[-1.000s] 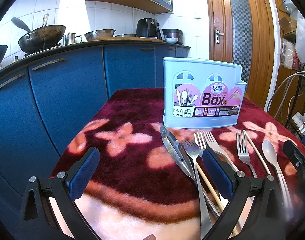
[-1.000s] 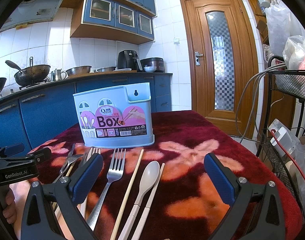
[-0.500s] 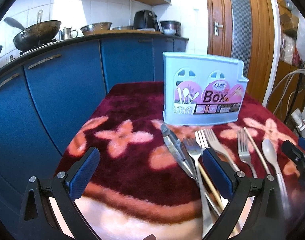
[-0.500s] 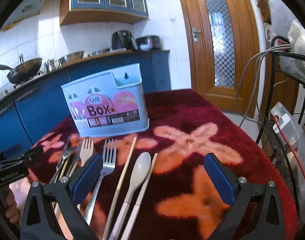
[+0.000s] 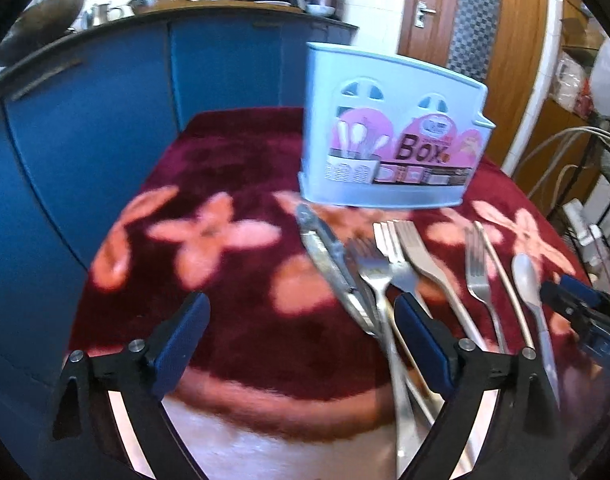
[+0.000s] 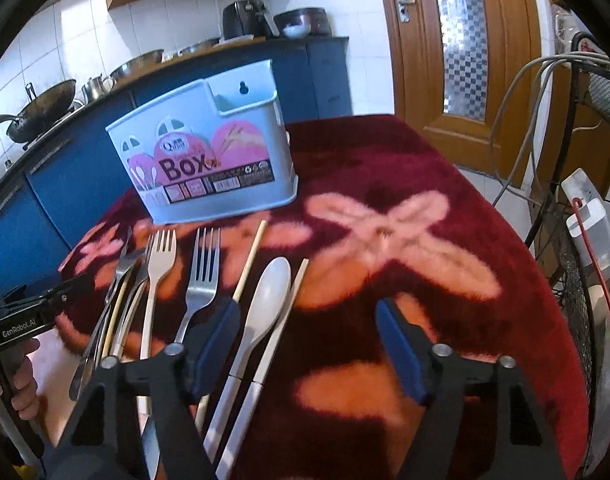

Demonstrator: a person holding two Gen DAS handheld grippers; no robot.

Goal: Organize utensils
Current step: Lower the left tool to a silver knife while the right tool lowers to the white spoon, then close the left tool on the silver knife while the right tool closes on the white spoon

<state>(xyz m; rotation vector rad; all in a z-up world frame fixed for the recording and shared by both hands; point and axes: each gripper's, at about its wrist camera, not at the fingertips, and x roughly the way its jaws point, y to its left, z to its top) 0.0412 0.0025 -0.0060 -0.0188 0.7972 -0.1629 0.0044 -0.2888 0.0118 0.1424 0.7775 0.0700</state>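
Utensils: a row lies flat on the table in front of the holder, handles toward the cameras.
Spoon: pale cream plastic spoon (image 6: 271, 294), bowl up, between two chopsticks and just beside the right gripper's left finger.
Chopsticks: one long pale wooden chopstick (image 6: 249, 264) lies left of the spoon; a white-handled chopstick (image 6: 283, 322) lies along the spoon's right side, touching or nearly so.
Forks: a steel fork (image 6: 203, 276) sits left of the wooden chopstick; a cream-coloured fork (image 6: 159, 264) lies further left.
Overlapping cluster: steel forks and a steel tong-like piece (image 5: 329, 264) cross one another at the left end of the row; details blurred.
Holder: light-blue plastic utensil box with a pink "Box" label (image 6: 203, 152) stands upright behind the row, apart from it.
Right gripper (image 6: 307, 344): fingers spread wide, holding nothing, above the cloth just right of the spoon.
Left gripper (image 5: 301, 342): fingers spread wide, holding nothing; its right finger is over the overlapping forks.
Table: covered by a dark red plush cloth with pink flowers (image 6: 389, 232).
Background: blue kitchen cabinets (image 5: 85, 120); wooden door (image 6: 457, 40).
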